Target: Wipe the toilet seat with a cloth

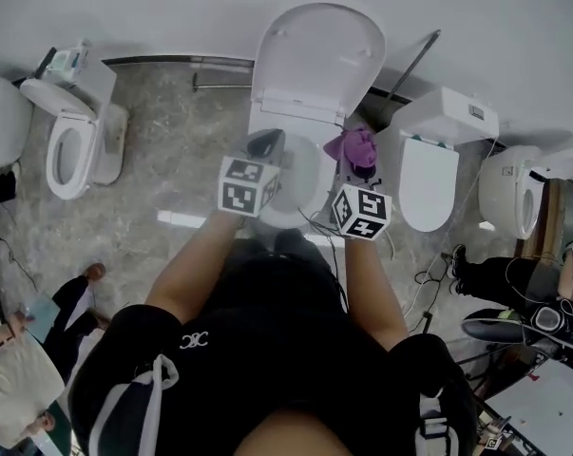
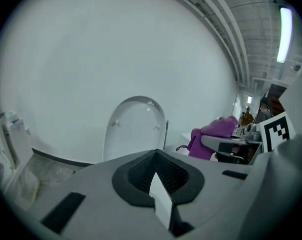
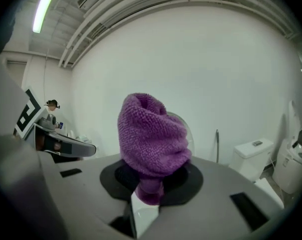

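Right tool [image 3: 146,191] clenched on a bunched purple cloth [image 3: 152,141], cloth raised over the right edge of the toilet [image 1: 303,186]; left tool [image 2: 157,173] beside it, jaws pressed together, nothing between them; toilet lid [image 1: 319,55] upright against the white wall; other toilets [image 1: 72,150] on the floor to either side.

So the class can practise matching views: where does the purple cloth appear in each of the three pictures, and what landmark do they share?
Head view: purple cloth just right of centre.
Left gripper view: right of middle.
Right gripper view: centre, clamped by the right gripper.
Shared landmark: the raised toilet lid, mostly hidden behind the cloth in the right gripper view.
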Motion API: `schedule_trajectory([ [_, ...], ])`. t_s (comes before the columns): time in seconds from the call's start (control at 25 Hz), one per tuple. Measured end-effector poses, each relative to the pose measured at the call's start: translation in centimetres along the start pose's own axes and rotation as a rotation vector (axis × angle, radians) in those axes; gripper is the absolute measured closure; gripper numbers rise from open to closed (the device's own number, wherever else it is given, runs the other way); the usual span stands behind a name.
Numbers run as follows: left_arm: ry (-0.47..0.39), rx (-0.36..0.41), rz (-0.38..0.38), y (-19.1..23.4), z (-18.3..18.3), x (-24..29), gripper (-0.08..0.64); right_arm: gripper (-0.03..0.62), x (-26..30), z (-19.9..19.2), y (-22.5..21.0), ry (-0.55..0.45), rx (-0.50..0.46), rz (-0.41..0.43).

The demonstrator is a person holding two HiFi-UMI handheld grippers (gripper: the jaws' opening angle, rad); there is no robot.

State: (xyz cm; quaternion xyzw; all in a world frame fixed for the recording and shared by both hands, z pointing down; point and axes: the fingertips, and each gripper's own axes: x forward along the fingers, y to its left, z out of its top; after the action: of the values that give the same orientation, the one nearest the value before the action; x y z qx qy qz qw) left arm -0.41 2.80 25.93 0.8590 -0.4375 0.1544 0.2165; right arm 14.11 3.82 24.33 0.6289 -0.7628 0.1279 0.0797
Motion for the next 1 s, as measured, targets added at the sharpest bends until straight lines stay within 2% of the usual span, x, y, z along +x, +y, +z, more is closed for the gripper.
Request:
schedule_trajectory([
  [0.12,-0.018,0.044,-0.005,-0.9,1.9,-1.9,0.552,0.515,-1.9,2.9,1.1,-0.048,0.01,0.002],
  [0.32,-0.05,0.067,0.004,-1.5,4.9,-3.5,0.552,0.515,-3.4,6.1,1.3,-0.092,0.032,-0.007],
  [0.56,-0.074,0.104,-0.004,-1.6,8.2,-2.5,0.552,0.515,-2.6,8.6,0.7,-0.126,0.051,-0.022],
  [0.72,-0.084,0.126,-0.013,-2.5,8.9,-1.8,0.552,0.515,-2.3,9.2,0.1,-0.132,0.042,-0.019],
  [1.0,-0.078,0.113,0.007,-2.6,8.2,-1.1,0.552,0.515,-1.9,9.1,-0.6,-0.122,0.008,-0.002],
])
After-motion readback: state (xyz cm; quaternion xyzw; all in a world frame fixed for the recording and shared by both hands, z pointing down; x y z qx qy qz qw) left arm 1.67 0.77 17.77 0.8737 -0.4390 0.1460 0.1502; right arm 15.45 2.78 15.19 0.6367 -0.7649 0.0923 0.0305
